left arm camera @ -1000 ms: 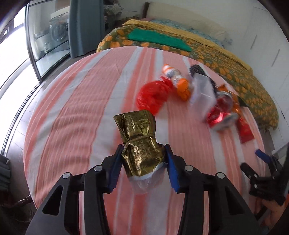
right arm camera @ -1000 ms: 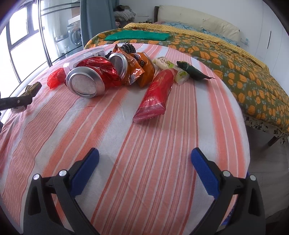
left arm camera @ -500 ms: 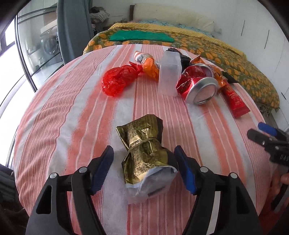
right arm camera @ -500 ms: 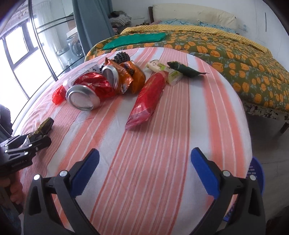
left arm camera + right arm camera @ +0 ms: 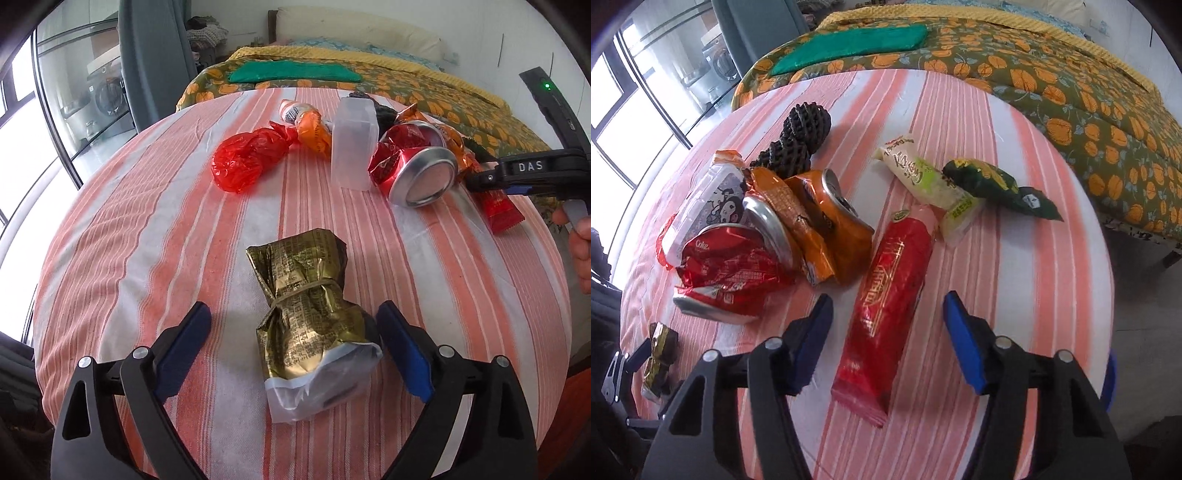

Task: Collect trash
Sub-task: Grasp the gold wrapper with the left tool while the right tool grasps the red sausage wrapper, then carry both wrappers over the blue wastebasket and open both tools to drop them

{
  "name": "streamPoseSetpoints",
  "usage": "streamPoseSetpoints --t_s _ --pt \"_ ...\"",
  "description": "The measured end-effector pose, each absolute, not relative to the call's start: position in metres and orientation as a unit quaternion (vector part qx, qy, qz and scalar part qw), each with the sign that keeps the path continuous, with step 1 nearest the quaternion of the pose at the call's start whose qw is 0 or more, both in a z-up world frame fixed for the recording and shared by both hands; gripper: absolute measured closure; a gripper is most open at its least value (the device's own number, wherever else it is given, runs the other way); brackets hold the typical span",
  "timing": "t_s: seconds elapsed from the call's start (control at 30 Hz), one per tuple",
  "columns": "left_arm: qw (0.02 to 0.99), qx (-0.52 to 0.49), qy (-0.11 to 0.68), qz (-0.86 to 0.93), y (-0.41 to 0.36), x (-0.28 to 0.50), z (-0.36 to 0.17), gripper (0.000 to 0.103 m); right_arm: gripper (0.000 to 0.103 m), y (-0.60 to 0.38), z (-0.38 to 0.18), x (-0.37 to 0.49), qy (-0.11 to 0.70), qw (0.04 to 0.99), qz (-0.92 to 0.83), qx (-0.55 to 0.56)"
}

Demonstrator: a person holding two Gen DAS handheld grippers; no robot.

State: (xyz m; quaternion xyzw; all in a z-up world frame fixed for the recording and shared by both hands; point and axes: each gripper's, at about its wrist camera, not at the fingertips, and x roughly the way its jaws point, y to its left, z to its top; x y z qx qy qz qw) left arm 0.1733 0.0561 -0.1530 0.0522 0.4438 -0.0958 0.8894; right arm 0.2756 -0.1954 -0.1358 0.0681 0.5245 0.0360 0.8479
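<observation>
— What stands behind the table [image 5: 110, 236] with its orange-and-white striped cloth?
— A bed [image 5: 461, 99] under a green, orange-patterned cover, a green mat [image 5: 291, 72] on it, white walls [image 5: 480, 33] behind.
— And left?
— Bright windows [image 5: 22, 110], a grey curtain [image 5: 151, 55], possibly a washing machine [image 5: 107, 96] behind glass.

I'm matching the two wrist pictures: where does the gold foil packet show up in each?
Left wrist: the gold foil packet lies at lower centre on the striped cloth, between the open jaws, untouched.
Right wrist: it sits small at the lower left edge, by the other gripper.
Shared landmark: the crushed red can, beyond the packet in both.
</observation>
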Motion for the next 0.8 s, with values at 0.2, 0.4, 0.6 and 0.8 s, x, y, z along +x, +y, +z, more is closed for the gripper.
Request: streamPoseSetpoints --t_s 0.2,0.4,0.6,0.8 --pt "0.886 0.054 0.45 -0.099 0.055 0.176 -0.154 0.006 0.079 -0.203 -0.135 0.262 0.517 0.852 0.045 0.07" --pt "0.885 0.055 0.452 -0.101 0.054 0.176 -0.154 0.006 0.08 -0.207 -0.125 0.211 0.517 0.848 0.096 0.065" --pt "0.875 0.038 0.461 -0.141 0.066 0.174 -0.149 0.006 0.079 -0.201 -0.129 0.157 0.525 0.843 0.11 0.024" --pt "0.871 0.03 0.468 -0.146 0.072 0.175 -0.142 0.006 0.067 -0.2 -0.136 0.152 0.525 0.845 0.103 0.009"
